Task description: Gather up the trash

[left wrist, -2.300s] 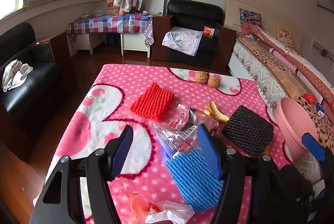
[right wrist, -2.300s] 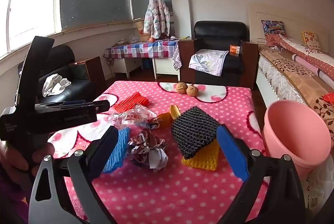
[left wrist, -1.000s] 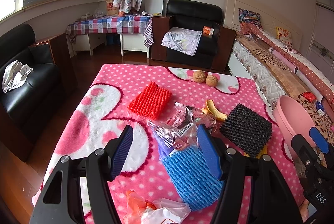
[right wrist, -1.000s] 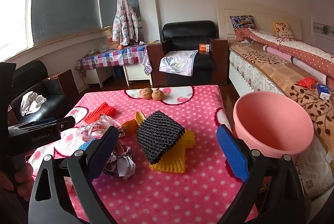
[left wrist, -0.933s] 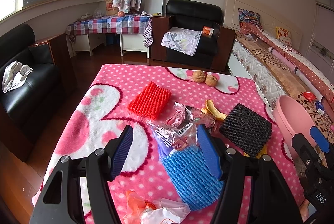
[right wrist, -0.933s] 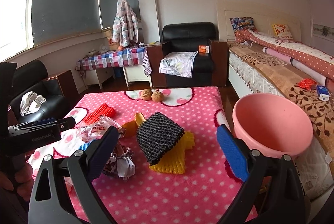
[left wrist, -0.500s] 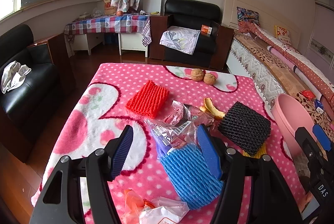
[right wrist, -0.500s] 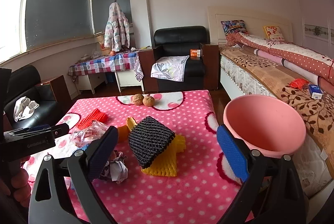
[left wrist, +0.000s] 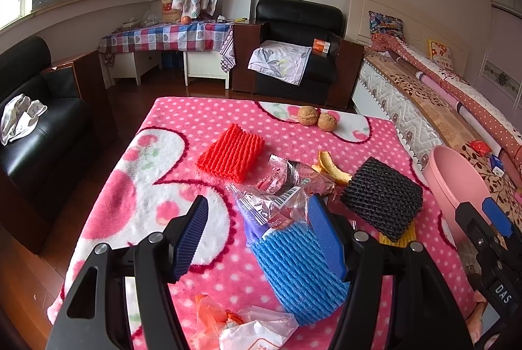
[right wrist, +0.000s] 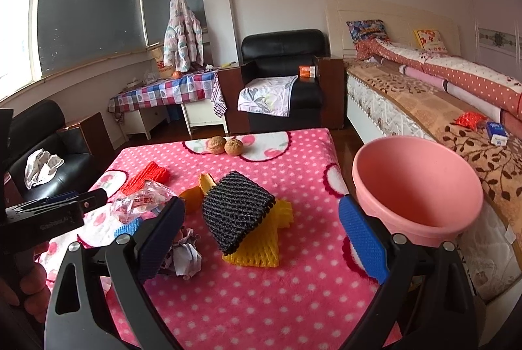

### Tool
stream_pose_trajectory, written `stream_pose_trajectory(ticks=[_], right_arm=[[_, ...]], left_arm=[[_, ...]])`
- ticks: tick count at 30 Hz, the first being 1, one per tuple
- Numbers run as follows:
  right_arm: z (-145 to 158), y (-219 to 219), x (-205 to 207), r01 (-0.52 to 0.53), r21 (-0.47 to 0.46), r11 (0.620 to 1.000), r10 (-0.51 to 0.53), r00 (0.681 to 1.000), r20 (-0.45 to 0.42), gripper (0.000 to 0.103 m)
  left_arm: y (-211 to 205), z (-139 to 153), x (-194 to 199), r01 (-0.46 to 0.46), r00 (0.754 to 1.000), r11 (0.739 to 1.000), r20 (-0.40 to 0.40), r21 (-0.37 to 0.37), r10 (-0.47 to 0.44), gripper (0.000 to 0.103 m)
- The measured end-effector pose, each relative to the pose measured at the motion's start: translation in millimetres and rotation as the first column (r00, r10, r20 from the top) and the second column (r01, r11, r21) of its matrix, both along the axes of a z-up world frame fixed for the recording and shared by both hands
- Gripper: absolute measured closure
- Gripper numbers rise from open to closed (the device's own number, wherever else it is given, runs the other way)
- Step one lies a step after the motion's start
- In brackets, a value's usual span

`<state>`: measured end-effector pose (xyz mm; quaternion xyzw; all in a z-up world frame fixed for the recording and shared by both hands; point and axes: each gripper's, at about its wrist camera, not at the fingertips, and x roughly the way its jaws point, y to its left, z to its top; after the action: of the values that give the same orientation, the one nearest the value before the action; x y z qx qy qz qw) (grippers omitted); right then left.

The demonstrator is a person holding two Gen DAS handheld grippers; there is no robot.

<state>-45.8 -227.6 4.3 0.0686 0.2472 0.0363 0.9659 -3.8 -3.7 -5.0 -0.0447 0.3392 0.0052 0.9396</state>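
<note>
Trash lies scattered over the pink polka-dot blanket (right wrist: 293, 301) on the tabletop: a black foam net sleeve (right wrist: 236, 214) atop a yellow one (right wrist: 261, 247), a blue foam net sleeve (left wrist: 297, 268), crinkled clear plastic wrappers (left wrist: 277, 190) and orange peel (left wrist: 329, 165). Both tools are apart and empty, the left tool (left wrist: 257, 239) over the blue sleeve, the right tool (right wrist: 261, 242) over the black one. The best next step is probably lowering the right tool squarely over the black sleeve, then carrying it to the pink plastic basin (right wrist: 417, 187) just beside the tabletop. Compared with two seconds ago, the right view has swung toward the basin; the left view hardly changed.
</note>
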Motion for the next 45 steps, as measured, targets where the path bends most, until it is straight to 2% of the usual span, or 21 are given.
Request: stream_pose_trajectory(ticks=[6, 10, 13, 16, 20, 25, 30, 34, 36, 38, 39, 41, 45], right_arm=[[-2, 2, -2, -0.018, -0.007, 1.000, 0.018, 1.000, 0.011, 0.010], [-3, 4, -2, -0.034, -0.018, 0.999, 0.035, 0.999, 0.013, 0.015], [-5, 4, 0, -0.050, -0.010, 0.999, 0.050, 0.999, 0.005, 0.019], [-8, 3, 3, -0.074, 0.009, 0.997, 0.074, 0.997, -0.012, 0.025], [-10, 3, 5, -0.100, 0.014, 0.995, 0.100, 0.995, -0.021, 0.029], [-13, 3, 8, -0.110, 0.025, 0.994, 0.111, 0.993, -0.027, 0.029], [-18, -1, 16, -0.105, 0.039, 0.994, 0.107, 0.993, -0.050, 0.029], [-21, -3, 22, -0.099, 0.049, 0.994, 0.102, 0.993, -0.066, 0.029], [-23, -4, 25, -0.095, 0.057, 0.994, 0.099, 0.992, -0.072, 0.029], [-24, -5, 28, -0.092, 0.072, 0.993, 0.098, 0.992, -0.082, 0.029], [-25, -6, 29, -0.091, 0.080, 0.993, 0.098, 0.991, -0.088, 0.029], [-26, -8, 32, -0.091, 0.094, 0.991, 0.100, 0.990, -0.096, 0.029], [-24, -10, 40, -0.094, 0.118, 0.989, 0.105, 0.990, -0.096, 0.029]], left_arm=[[10, 0, -7, 0.006, 1.000, 1.000, 0.018, -0.003, -0.006, 0.040], [24, -2, -9, 0.029, 1.000, 0.997, -0.004, -0.065, -0.029, 0.040], [27, -1, -13, 0.057, 0.998, 0.994, 0.013, -0.094, -0.056, 0.040], [20, 1, -13, 0.101, 0.995, 0.991, 0.027, -0.084, -0.099, 0.040], [7, -2, 0, 0.157, 0.988, 0.986, 0.007, -0.058, -0.157, 0.045], [1, -10, 19, 0.186, 0.982, 0.980, -0.032, -0.064, -0.188, 0.047], [-12, -11, 37, 0.243, 0.969, 0.970, -0.046, -0.016, -0.243, 0.050], [-19, -20, 56, 0.283, 0.956, 0.959, -0.088, 0.024, -0.280, 0.063], [-18, -27, 63, 0.296, 0.949, 0.955, -0.116, 0.018, -0.292, 0.071], [-15, -34, 67, 0.302, 0.945, 0.953, -0.137, 0.005, -0.298, 0.083], [-14, -36, 67, 0.300, 0.945, 0.954, -0.136, 0.000, -0.297, 0.084], [-10, -35, 65, 0.297, 0.947, 0.955, -0.119, -0.016, -0.297, 0.095], [1, -28, 61, 0.284, 0.953, 0.957, -0.089, -0.068, -0.289, 0.097]])
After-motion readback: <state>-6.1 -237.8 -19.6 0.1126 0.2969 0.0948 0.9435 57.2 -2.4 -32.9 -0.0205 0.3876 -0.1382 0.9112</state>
